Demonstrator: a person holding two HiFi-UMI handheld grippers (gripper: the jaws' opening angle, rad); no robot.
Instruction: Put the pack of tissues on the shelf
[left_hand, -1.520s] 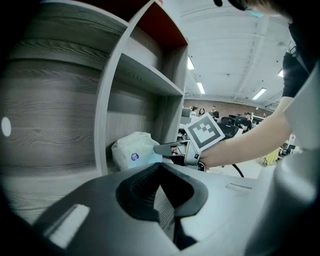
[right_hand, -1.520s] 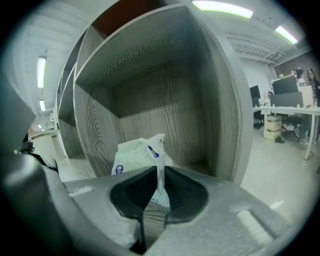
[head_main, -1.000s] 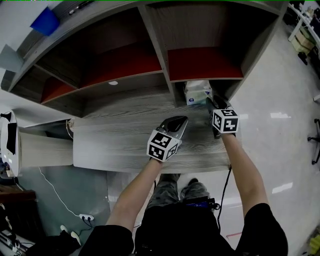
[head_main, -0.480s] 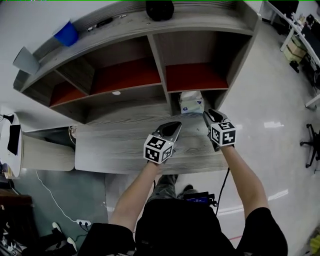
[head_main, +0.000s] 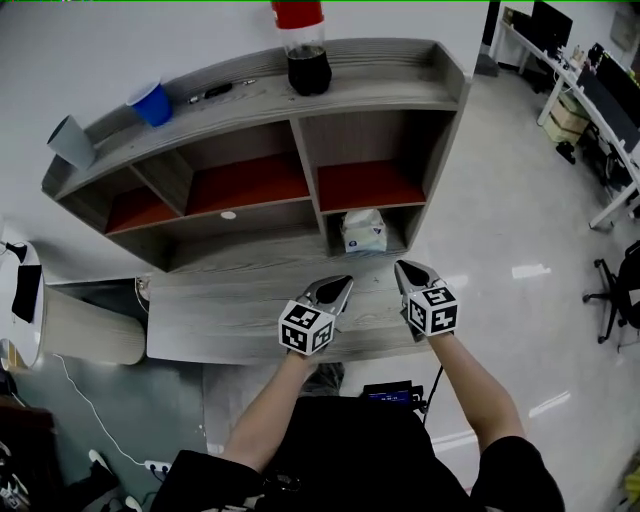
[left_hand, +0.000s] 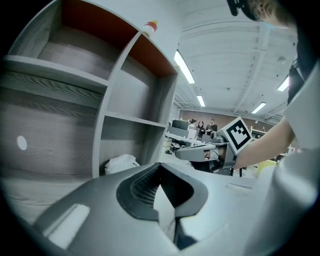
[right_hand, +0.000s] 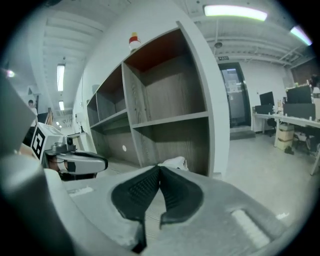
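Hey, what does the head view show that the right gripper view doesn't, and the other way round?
Only the head view: the blue cup and grey cup on the shelf's top board, and the person's forearms.
Only the right gripper view: the right gripper seen along its jaws, which have just been closing and meet with nothing between them, plus a doorway beyond.
Both: the shelf, the pack of tissues in its lower right compartment, and the left gripper.

Hand-held grippers closed: left (head_main: 341, 285), right (head_main: 404, 268) newly.
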